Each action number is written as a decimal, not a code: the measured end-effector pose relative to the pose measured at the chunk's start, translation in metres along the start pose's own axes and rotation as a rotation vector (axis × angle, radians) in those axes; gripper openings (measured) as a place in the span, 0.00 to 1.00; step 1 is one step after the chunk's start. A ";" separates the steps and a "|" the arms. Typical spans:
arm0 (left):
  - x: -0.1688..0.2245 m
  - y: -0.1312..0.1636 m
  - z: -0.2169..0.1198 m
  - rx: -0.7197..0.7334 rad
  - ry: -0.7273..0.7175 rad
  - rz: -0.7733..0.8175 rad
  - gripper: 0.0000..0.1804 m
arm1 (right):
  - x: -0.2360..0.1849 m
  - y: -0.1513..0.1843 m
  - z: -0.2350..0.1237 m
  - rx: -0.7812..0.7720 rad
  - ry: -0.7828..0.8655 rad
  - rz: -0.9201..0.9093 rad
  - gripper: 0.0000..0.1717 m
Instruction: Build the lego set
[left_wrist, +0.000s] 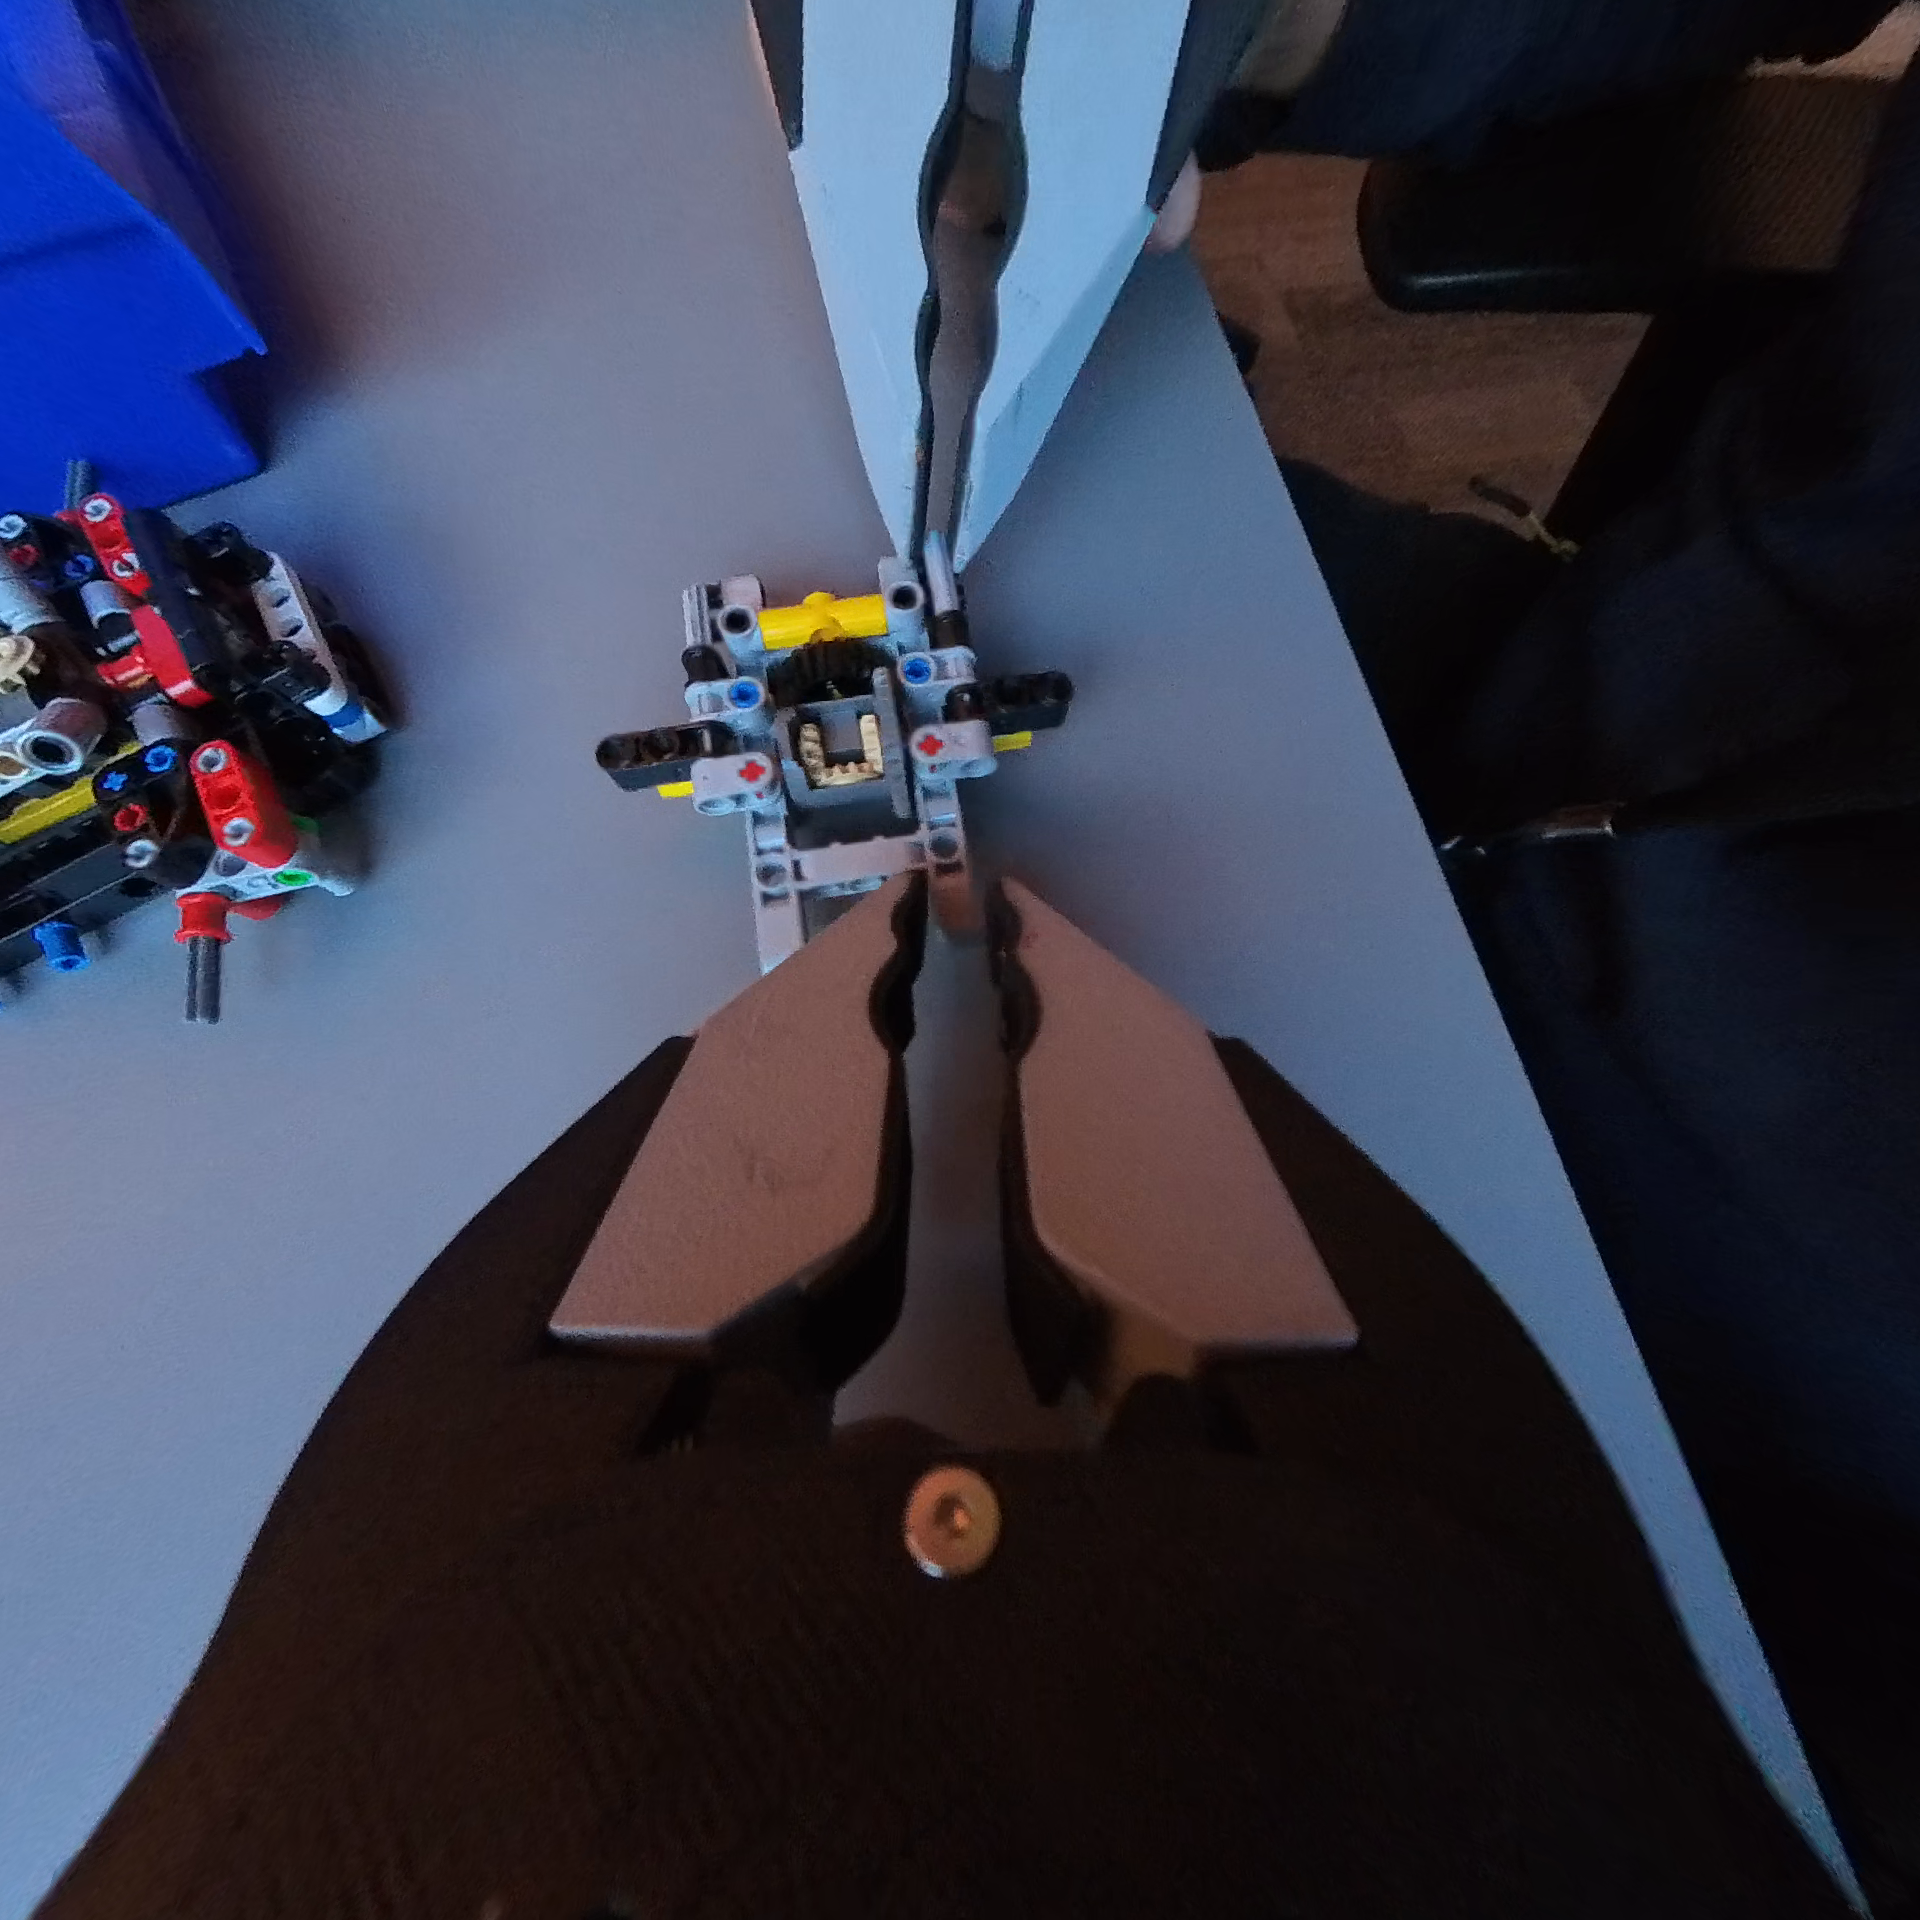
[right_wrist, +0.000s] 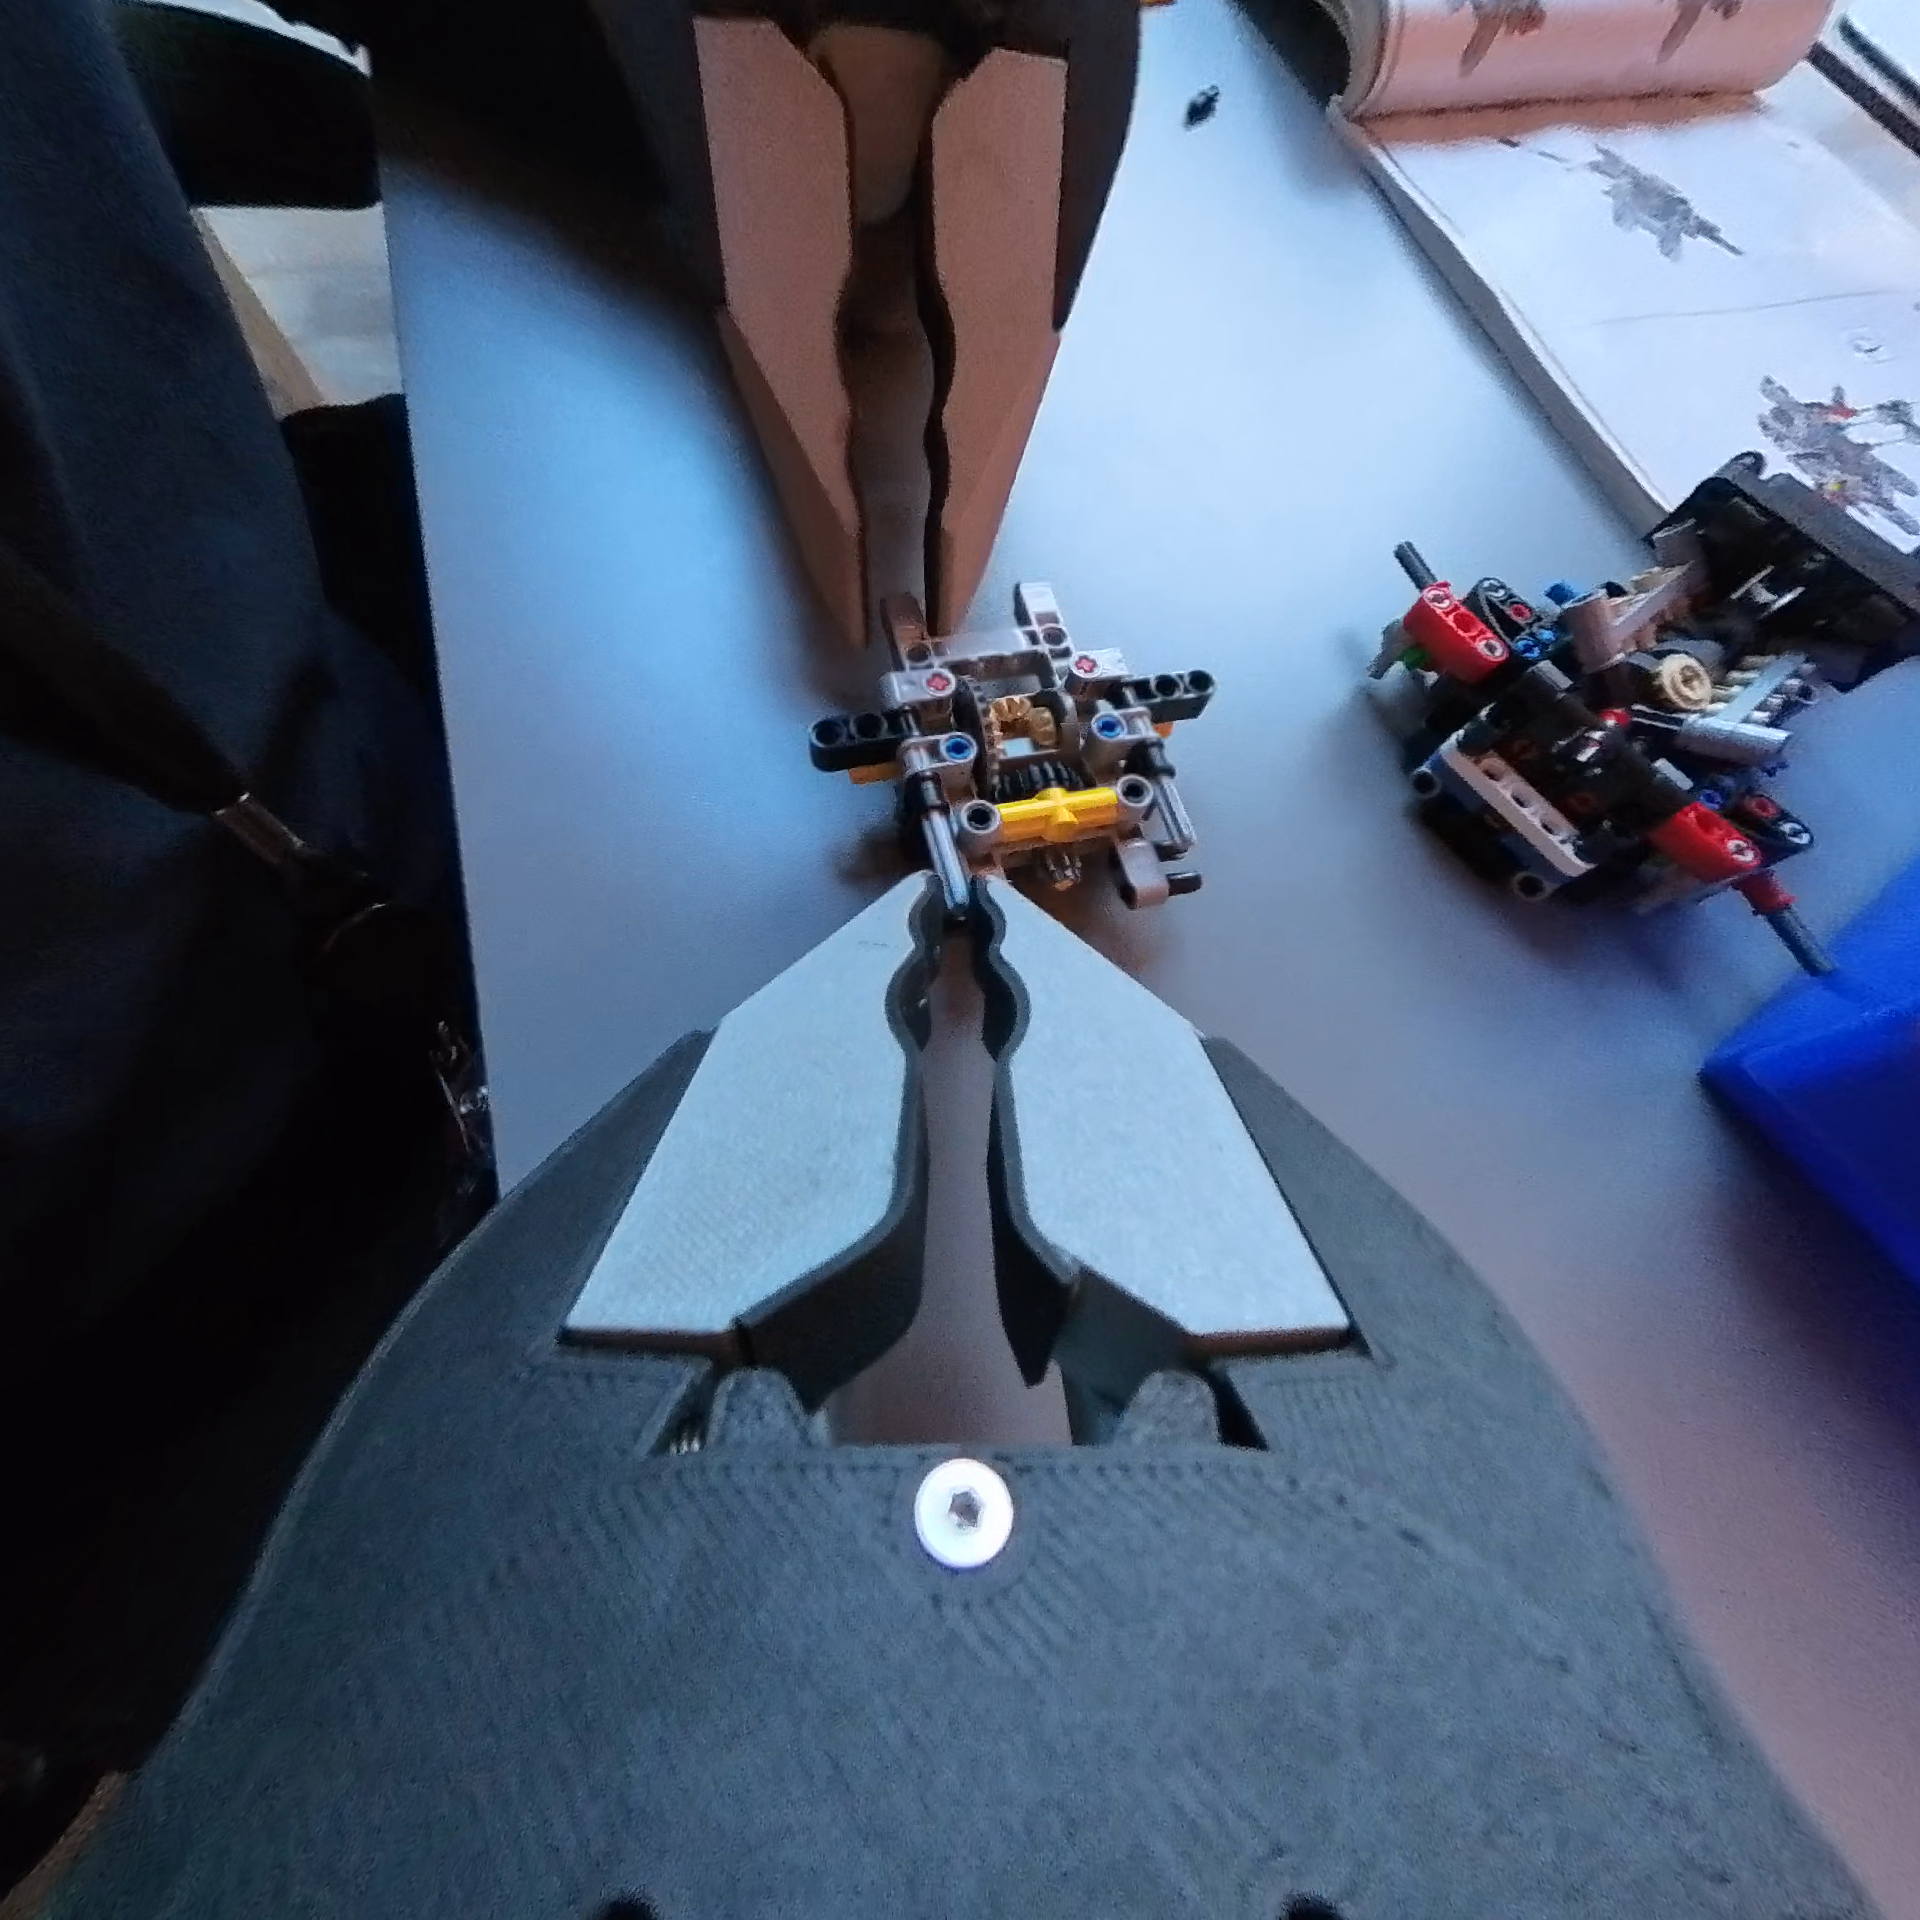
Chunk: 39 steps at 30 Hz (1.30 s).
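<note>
Where the grey table nears its edge, a small grey building-brick assembly lies flat, carrying a yellow connector, black gears, tan gears, blue and red pins and two black side beams. It lies between the two grippers, which face each other along it. The left gripper has its fingers narrowly parted around the end of the assembly's grey frame beam; whether the pads press on that beam cannot be told. The right gripper is pinched on the tip of a grey axle projecting from the opposite end. Well apart lies a larger black, red and white brick assembly. Beside that stand a blue bin and an open booklet. A person's dark clothing shows beyond the table edge.
</note>
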<state>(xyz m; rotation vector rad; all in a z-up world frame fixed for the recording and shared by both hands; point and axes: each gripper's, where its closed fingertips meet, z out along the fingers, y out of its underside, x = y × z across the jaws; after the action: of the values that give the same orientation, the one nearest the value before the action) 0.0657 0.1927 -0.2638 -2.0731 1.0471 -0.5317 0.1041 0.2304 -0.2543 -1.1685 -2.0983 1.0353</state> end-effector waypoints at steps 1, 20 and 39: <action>-0.001 -0.001 0.000 0.001 -0.011 0.009 0.04 | -0.001 0.000 0.000 0.001 -0.013 0.002 0.01; -0.007 0.006 0.006 -0.068 -0.041 -0.019 0.02 | -0.006 -0.011 0.003 0.037 -0.105 0.023 0.01; -0.009 0.005 0.004 -0.063 -0.056 -0.022 0.02 | 0.000 -0.011 0.008 -0.065 -0.081 -0.058 0.00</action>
<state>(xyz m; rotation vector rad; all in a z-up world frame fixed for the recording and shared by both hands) 0.0602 0.1997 -0.2709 -2.1444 1.0207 -0.4542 0.0935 0.2235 -0.2501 -1.1068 -2.2308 1.0107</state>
